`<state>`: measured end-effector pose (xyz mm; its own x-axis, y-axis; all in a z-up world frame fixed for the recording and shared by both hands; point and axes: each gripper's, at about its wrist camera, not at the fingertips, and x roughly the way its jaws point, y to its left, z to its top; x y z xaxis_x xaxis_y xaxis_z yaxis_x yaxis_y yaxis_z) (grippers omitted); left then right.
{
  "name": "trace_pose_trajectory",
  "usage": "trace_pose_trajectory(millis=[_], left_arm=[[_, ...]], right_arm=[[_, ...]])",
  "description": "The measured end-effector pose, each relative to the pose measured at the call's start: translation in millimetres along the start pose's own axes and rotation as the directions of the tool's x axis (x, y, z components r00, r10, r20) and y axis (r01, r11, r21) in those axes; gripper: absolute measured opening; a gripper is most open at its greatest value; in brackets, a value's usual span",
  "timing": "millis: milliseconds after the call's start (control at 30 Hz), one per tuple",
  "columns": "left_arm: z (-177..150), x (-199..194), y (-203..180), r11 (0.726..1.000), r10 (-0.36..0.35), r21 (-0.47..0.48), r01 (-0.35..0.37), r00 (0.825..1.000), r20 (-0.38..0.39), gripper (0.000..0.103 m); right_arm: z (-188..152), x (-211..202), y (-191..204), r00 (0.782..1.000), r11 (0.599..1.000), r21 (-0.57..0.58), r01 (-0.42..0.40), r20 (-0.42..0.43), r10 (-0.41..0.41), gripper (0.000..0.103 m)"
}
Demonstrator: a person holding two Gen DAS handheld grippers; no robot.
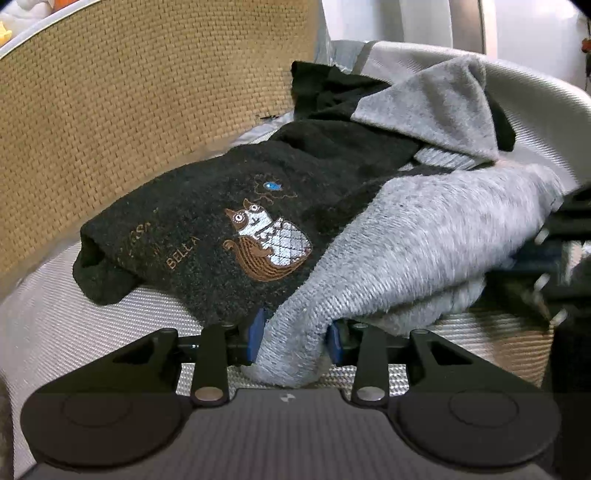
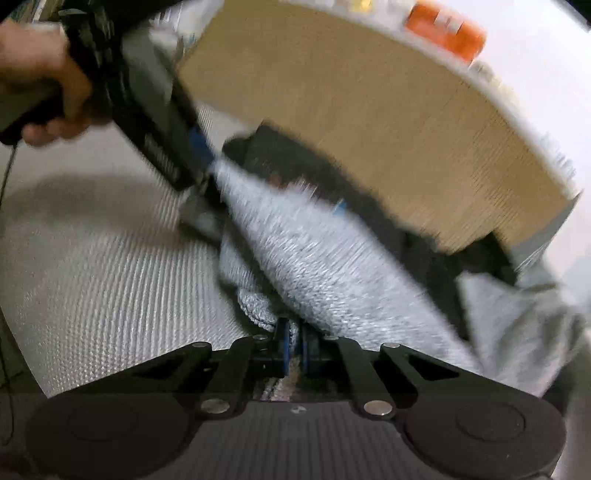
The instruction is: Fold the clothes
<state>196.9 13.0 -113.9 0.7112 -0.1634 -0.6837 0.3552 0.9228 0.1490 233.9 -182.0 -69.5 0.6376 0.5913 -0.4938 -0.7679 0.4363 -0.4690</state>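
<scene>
left wrist view: left gripper jaws hold a fold of the grey and black sweater, which lies on the white mat by the tan woven board; its cat picture shows only here | right wrist view, blurry: right gripper jaws pinched tight on the grey edge; a hand holding the left gripper shows only here

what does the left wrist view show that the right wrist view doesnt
Only the left wrist view shows the embroidered cat patch and the word BELLA on the sweater's black part.

Only the right wrist view shows the person's hand holding the left gripper from outside, and a blurred orange object above the headboard.

Both show the black and grey sweater on the pale textured surface, the woven tan headboard, and the left gripper pinching grey fabric. The right gripper is also shut on grey fabric.
</scene>
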Motion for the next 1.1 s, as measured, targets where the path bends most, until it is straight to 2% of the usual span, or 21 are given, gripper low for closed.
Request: trace_pose_trajectory(millis=[167,267,367,433,467,600,700,800,900,967,1000,1100], left_arm=[[-2,-11,-13,0.996,-0.090,-0.002,0.090,0.996,0.027,0.045],[-6,-21,-34,0.988,-0.143,0.056,0.141,0.989,0.038,0.051],[-10,-40,-53,0.967,-0.235,0.123,0.225,0.969,0.074,0.055],[-12,-49,-62,0.950,-0.290,0.152,0.274,0.952,0.098,0.064],[-12,-49,-67,0.947,-0.292,0.167,0.273,0.951,0.101,0.065],[-8,-22,-84,0.964,-0.200,0.193,0.183,0.978,0.067,0.065],[-5,5,-91,0.980,-0.097,0.181,0.087,0.994,0.046,0.067],[-2,26,-98,0.985,-0.071,0.158,0.064,0.996,0.044,0.069],[1,35,-102,0.990,-0.058,0.132,0.046,0.995,0.086,0.068],[2,36,-97,0.995,-0.028,0.098,0.018,0.994,0.102,0.041],[2,36,-92,0.997,-0.019,0.076,0.011,0.994,0.103,0.034],[-1,21,-77,0.998,-0.015,0.060,0.007,0.991,0.132,0.026]], right_arm=[[18,-43,-31,0.997,0.998,0.060,0.022,0.078,-0.026,0.007],[25,-52,-48,0.991,0.995,0.087,0.057,0.117,-0.067,0.007],[26,-55,-59,0.988,0.989,0.133,0.063,0.128,-0.081,0.007],[24,-56,-63,0.989,0.984,0.170,0.045,0.130,-0.068,0.007],[23,-57,-64,0.990,0.982,0.188,0.033,0.131,-0.058,0.007],[24,-58,-68,0.989,0.979,0.206,0.012,0.142,-0.042,0.007],[26,-60,-70,0.989,0.978,0.210,0.015,0.142,-0.046,0.007],[24,-61,-74,0.989,0.973,0.230,0.010,0.142,-0.044,0.007],[19,-62,-74,0.989,0.969,0.246,0.007,0.142,-0.043,0.007],[16,-63,-74,0.989,0.968,0.250,0.009,0.138,-0.044,0.007],[14,-63,-74,0.990,0.968,0.250,0.011,0.134,-0.046,0.007],[9,-64,-74,0.990,0.967,0.255,0.017,0.134,-0.053,0.007]])
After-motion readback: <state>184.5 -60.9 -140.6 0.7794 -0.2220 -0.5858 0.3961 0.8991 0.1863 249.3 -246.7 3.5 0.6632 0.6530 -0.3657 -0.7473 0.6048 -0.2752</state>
